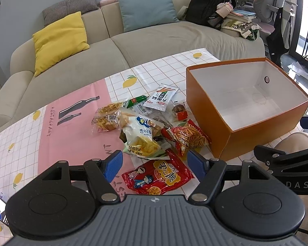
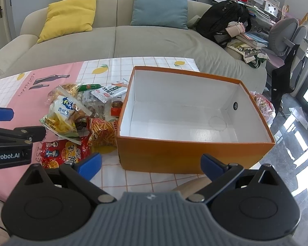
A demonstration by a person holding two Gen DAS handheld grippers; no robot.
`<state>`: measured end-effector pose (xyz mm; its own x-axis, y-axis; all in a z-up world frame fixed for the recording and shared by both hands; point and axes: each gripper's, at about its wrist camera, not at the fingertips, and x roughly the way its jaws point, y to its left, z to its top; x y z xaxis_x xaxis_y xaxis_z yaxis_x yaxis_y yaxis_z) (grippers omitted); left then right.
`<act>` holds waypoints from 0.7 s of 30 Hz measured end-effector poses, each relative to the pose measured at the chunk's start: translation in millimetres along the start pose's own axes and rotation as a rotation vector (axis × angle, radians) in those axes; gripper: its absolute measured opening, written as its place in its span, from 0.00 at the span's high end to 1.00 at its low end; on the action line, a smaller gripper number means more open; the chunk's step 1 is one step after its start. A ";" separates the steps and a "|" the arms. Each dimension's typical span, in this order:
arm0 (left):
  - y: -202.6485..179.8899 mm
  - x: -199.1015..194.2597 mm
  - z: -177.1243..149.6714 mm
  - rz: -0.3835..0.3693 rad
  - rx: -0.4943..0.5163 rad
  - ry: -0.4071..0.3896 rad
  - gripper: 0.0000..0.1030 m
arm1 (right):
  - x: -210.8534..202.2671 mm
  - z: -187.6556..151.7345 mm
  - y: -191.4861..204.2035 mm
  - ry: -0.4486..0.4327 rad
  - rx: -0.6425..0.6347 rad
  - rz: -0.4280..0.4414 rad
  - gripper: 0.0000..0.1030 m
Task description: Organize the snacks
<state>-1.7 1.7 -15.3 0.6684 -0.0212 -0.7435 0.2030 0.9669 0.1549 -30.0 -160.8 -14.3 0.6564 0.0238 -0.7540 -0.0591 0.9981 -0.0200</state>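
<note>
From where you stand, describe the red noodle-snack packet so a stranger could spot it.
Find the orange box on the lemon-print tablecloth; a heap of snacks lies beside it. The red packet is at the heap's near edge, lying flat, the only one with cartoon children and big yellow characters.

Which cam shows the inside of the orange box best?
Right wrist. It looks straight into the orange box: white floor, all four inner walls, nothing inside. The left wrist view shows the box off to the right at an angle, its near wall hiding part of the floor.
</note>
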 end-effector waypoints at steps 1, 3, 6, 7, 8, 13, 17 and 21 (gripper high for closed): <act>-0.6 -0.1 -0.7 0.000 0.000 0.000 0.18 | 0.2 0.1 0.1 0.000 0.000 -0.001 0.03; 0.0 0.0 0.2 0.000 -0.001 0.001 0.18 | 0.4 0.2 0.2 0.001 0.001 -0.001 0.03; -0.4 0.0 -0.2 0.000 -0.001 0.001 0.18 | 0.6 0.5 0.4 0.002 0.003 0.000 0.03; -0.1 -0.1 0.1 0.000 -0.001 0.001 0.18 | 0.7 0.5 0.4 0.002 0.002 0.001 0.03; -0.2 -0.1 0.0 -0.001 -0.002 0.001 0.18 | 0.7 0.4 0.5 0.002 0.001 0.000 0.03; -1.2 -0.1 -0.6 -0.002 -0.002 0.001 0.18 | 1.6 0.1 0.8 0.005 0.000 0.002 0.03; -2.7 -0.5 -1.4 -0.006 -0.002 0.002 0.18 | 1.1 0.1 0.8 0.006 0.000 0.004 0.03; -2.3 -0.7 -0.8 -0.011 -0.005 0.005 0.18 | 1.1 -0.1 0.9 0.007 0.001 0.004 0.03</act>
<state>-3.2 -0.3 -15.7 0.6627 -0.0309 -0.7482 0.2071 0.9677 0.1435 -29.4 -159.8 -15.2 0.6510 0.0270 -0.7586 -0.0608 0.9980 -0.0167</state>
